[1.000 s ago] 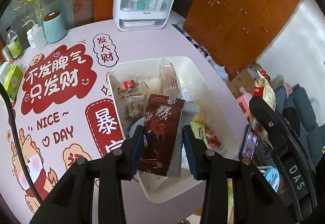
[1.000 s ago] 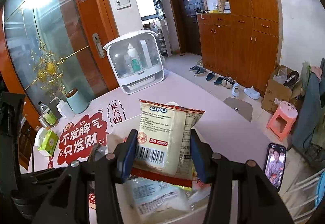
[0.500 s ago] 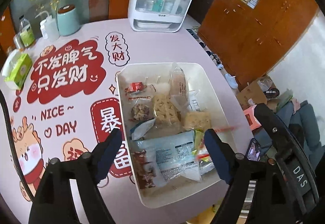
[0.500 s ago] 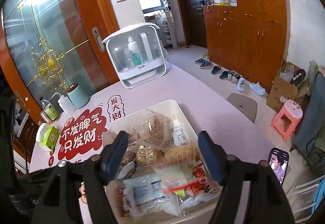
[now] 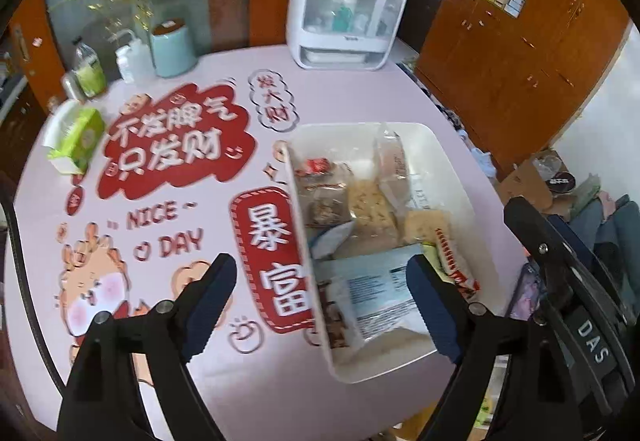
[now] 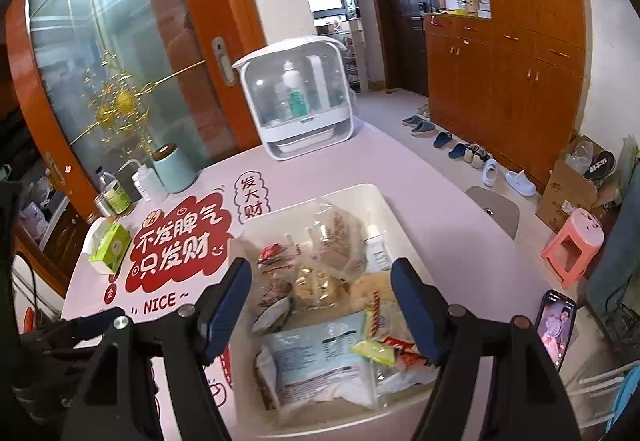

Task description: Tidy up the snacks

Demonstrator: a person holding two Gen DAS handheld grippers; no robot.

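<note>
A white plastic bin (image 5: 452, 177) on the pink table holds several snack packets. A large blue-and-white packet (image 5: 376, 297) lies at its near end, with a brown packet (image 5: 334, 317) along the left wall and a red-edged packet (image 5: 452, 261) on the right. My left gripper (image 5: 320, 273) hangs above the bin's near left rim; its jaws are opening and nothing is between them. My right gripper (image 6: 322, 277) hovers open and empty over the bin (image 6: 384, 201), above the blue-and-white packet (image 6: 320, 357) and a clear bag (image 6: 340, 237).
A white cosmetics case (image 5: 344, 13) stands at the table's far edge. A mint canister (image 5: 174, 49), bottles and a green tissue box (image 5: 76, 137) are at the far left. A phone (image 6: 556, 325) lies at the table's right edge. A pink stool (image 6: 572, 249) stands on the floor.
The left gripper let go of the brown snowflake packet and the right let go of the white packet; both now lie in the bin. Both jaws opened wide. The left gripper shifted left.
</note>
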